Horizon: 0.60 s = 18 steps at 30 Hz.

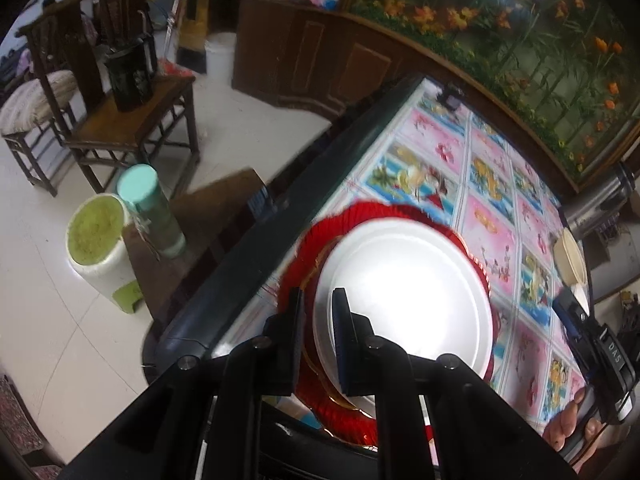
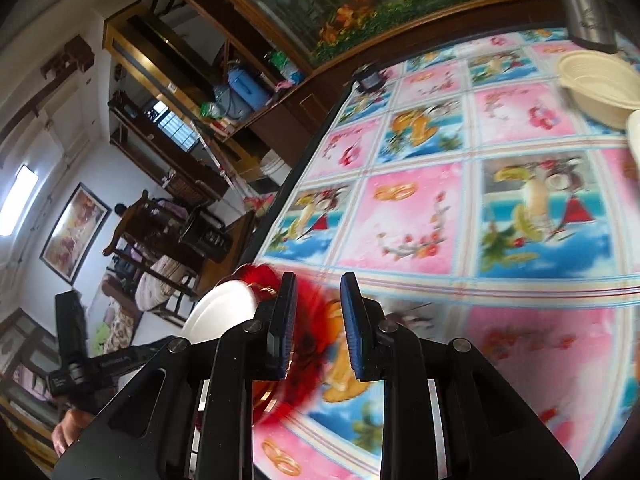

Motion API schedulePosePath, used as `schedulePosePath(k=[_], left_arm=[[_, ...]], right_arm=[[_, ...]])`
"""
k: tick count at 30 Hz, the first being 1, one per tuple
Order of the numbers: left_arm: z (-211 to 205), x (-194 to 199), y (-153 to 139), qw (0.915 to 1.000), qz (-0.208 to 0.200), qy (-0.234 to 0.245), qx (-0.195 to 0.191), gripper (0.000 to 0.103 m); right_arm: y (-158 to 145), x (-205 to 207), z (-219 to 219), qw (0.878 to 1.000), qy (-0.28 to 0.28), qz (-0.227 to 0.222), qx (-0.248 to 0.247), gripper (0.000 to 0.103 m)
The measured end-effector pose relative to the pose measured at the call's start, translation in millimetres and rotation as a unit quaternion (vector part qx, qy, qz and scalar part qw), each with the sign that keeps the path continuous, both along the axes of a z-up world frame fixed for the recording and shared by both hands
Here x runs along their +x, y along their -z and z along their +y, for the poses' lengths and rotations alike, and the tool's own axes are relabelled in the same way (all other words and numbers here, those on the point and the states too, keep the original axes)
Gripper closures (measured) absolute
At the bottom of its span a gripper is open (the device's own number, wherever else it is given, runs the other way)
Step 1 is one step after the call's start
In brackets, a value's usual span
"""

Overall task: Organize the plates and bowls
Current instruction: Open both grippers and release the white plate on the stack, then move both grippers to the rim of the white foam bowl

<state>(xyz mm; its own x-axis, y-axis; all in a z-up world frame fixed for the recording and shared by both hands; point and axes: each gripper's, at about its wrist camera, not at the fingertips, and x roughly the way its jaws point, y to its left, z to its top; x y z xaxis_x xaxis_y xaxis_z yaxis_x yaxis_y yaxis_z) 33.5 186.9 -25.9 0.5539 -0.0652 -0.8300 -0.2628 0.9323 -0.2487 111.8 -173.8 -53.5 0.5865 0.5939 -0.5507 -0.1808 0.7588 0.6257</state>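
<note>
A white plate [image 1: 408, 296] lies over a red plate [image 1: 352, 216] near the left edge of the table [image 1: 492, 184]. My left gripper [image 1: 318, 336] is shut on the white plate's near rim, one finger under it and one over it. My right gripper [image 2: 318, 320] is open and empty above the red plate [image 2: 312, 340], whose rim shows blurred between its fingers. The white plate [image 2: 224, 312] shows to its left. A cream bowl [image 2: 596, 88] stands at the far right of the table; it also shows in the left wrist view [image 1: 570, 256].
A steel thermos [image 1: 600, 204] stands behind the cream bowl. A small dark object [image 2: 370, 76] sits at the table's far corner. Off the table's left side are wooden chairs [image 1: 132, 120], a white bucket [image 1: 100, 248] and a teal bottle [image 1: 152, 208]. A painted screen [image 1: 520, 40] lines the far side.
</note>
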Motion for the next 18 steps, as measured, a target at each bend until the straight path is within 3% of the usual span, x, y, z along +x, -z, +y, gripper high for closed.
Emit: schedulePosePath(k=[3,6,11,14,16,18], left_arm=[[-10.0,-7.7,-20.3,0.9994,-0.032,0.0,0.011,0.09],[-41.8,-8.1,-37.5,0.9976,-0.054,0.04,0.016,0.086],[-128.0,2.8,-48.6,0.9867,-0.058,0.152,0.01,0.051],[-179.9,17.0,-43.7,0.9761,-0.039,0.213,-0.015,0.047],[-207.8,24.0,-39.3,0.9697,-0.024,0.241,-0.034,0.045],[-240.7,36.9,-34.0,0.9646,-0.009,0.26,-0.046,0.045]], right_arm=[[-4.7,-6.7,-23.6,1.0,0.021,-0.012,-0.008,0.081],[-14.0,-15.7,-55.6,0.998,0.045,-0.029,-0.02,0.081],[-42.7,-42.5,-127.8,0.99,0.108,-0.078,-0.053,0.081],[-59.8,-60.7,-172.7,0.982,0.139,-0.102,-0.075,0.08],[-66.3,-67.4,-201.3,0.979,0.156,-0.097,-0.087,0.057],[-68.4,-70.8,-231.2,0.978,0.169,-0.085,-0.09,0.051]])
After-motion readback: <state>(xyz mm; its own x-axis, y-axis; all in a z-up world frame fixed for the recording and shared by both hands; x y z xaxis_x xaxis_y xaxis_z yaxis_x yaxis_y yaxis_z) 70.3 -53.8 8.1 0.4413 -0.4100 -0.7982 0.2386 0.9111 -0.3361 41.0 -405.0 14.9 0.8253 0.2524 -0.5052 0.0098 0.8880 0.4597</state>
